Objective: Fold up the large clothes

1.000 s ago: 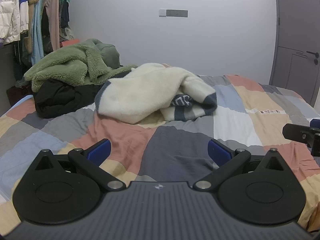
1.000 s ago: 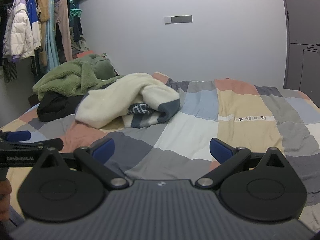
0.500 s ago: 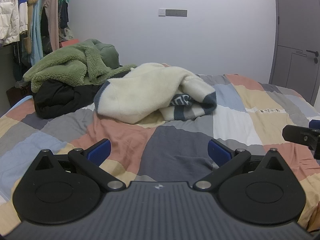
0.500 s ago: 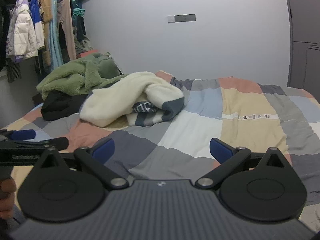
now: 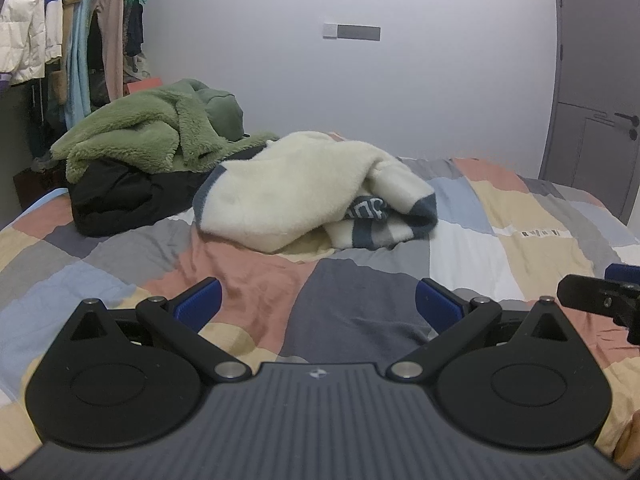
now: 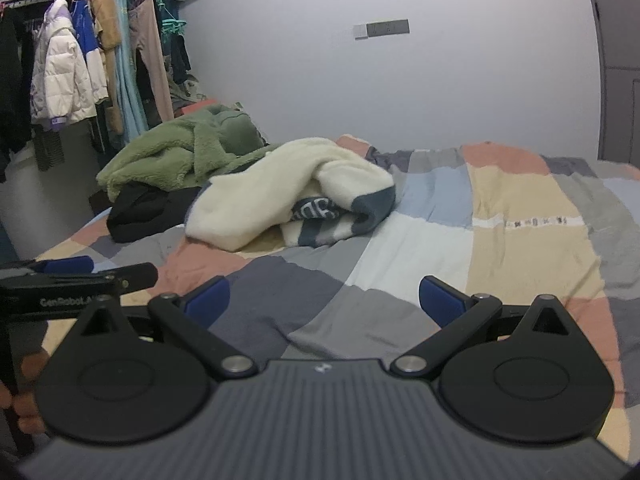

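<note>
From the left wrist view, the left gripper (image 5: 316, 304) is hovering low over the patchwork quilt of pastel squares (image 5: 532, 216) with its blue-padded fingers (image 5: 198, 305) spread wide and nothing between them. Well ahead, a crumpled cream fleece sweater with navy cuffs and stripes (image 5: 304, 196) is lying on the quilt, touching a heap made of a shaggy green fleece garment (image 5: 140, 136) over a black padded jacket (image 5: 120, 196).

From the right wrist view, the right gripper (image 6: 324, 302) is likewise hanging wide apart and empty above the quilt, the sweater lying ahead and to the left. A rack of hanging clothes (image 6: 80, 68) is standing against the far left wall.
</note>
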`<state>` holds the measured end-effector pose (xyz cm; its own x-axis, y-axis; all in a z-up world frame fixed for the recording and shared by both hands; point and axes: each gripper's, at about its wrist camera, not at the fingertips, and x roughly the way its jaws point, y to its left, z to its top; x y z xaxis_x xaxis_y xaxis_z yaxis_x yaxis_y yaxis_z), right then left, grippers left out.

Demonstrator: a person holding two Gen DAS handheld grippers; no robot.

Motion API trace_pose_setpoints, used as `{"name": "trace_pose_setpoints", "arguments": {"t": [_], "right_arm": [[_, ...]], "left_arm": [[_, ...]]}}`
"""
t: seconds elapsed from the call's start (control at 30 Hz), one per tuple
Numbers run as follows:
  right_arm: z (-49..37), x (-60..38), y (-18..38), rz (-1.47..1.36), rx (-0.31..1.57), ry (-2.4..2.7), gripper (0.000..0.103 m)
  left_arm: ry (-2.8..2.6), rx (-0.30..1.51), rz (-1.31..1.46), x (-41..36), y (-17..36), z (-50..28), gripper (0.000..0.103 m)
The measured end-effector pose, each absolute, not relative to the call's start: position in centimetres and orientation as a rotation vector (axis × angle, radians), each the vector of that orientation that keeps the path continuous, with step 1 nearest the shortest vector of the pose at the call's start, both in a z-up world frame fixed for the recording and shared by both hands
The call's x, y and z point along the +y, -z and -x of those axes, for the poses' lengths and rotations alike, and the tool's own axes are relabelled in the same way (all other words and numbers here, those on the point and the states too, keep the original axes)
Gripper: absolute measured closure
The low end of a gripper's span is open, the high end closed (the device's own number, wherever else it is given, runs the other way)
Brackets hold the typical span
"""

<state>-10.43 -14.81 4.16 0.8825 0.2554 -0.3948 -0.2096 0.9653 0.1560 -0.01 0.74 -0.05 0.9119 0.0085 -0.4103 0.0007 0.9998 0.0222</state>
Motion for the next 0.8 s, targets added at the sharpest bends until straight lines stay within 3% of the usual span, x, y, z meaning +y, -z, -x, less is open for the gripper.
{"name": "trace_pose_setpoints", "arguments": {"t": [0.8], "right_arm": [[10.0,-14.1,-4.0,-0.103,0.376,-0.221,0.0]], "left_arm": [[0.029,0.443,-0.04,1.7,0.0,-1.0,0.0]]}}
